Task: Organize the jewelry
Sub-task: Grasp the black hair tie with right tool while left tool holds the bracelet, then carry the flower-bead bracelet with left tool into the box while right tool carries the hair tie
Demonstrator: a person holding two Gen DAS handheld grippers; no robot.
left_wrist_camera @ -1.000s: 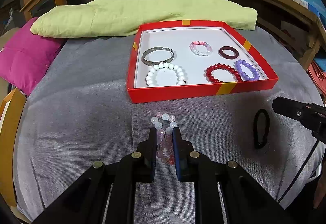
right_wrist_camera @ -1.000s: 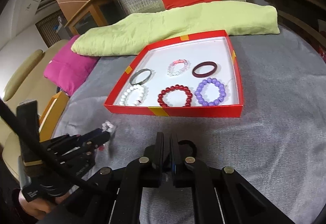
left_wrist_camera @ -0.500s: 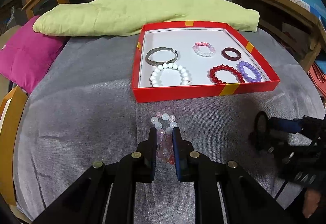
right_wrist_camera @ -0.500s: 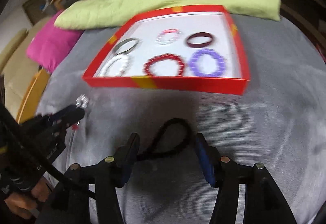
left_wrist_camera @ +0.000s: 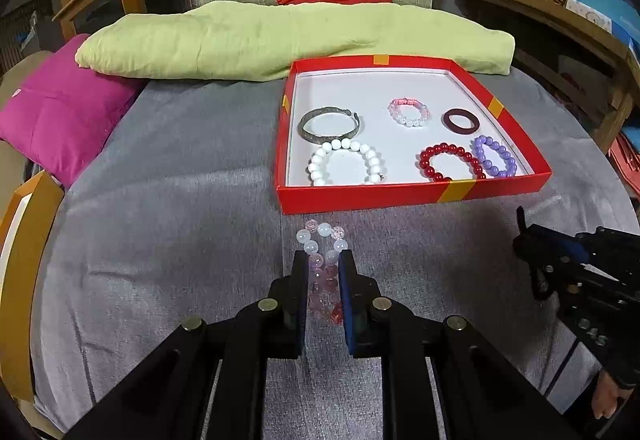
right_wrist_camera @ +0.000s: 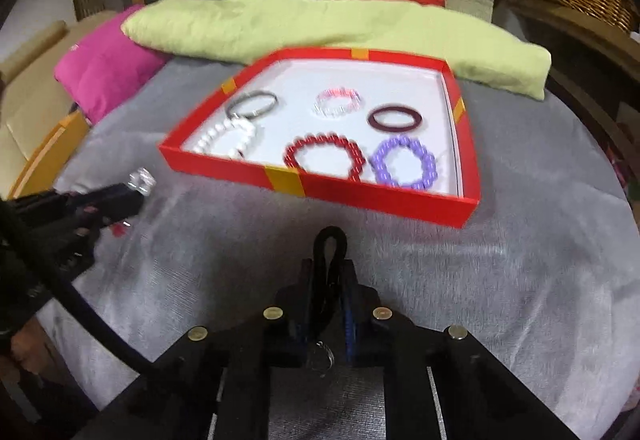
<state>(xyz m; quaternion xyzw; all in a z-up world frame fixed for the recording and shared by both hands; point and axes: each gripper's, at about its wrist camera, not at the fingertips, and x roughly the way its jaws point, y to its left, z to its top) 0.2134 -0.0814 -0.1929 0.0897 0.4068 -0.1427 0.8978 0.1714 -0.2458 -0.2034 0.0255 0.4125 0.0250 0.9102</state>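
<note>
Jaws of the left gripper (left_wrist_camera: 323, 272) are closed on the pale bead bracelet (left_wrist_camera: 322, 260), near the worktop's front edge. It is light, slippery and on elastic (better to pinch across the strand). The right gripper (right_wrist_camera: 329, 272) has just been closing and now pinches the black hair tie (right_wrist_camera: 329, 248), soft and limp. Farther, the red box (left_wrist_camera: 400, 195) holds six bracelets.

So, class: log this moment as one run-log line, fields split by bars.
left gripper: shut on pink bracelet | right gripper: just closed on black band | box: six pieces inside | next: likely carry both to box
</note>
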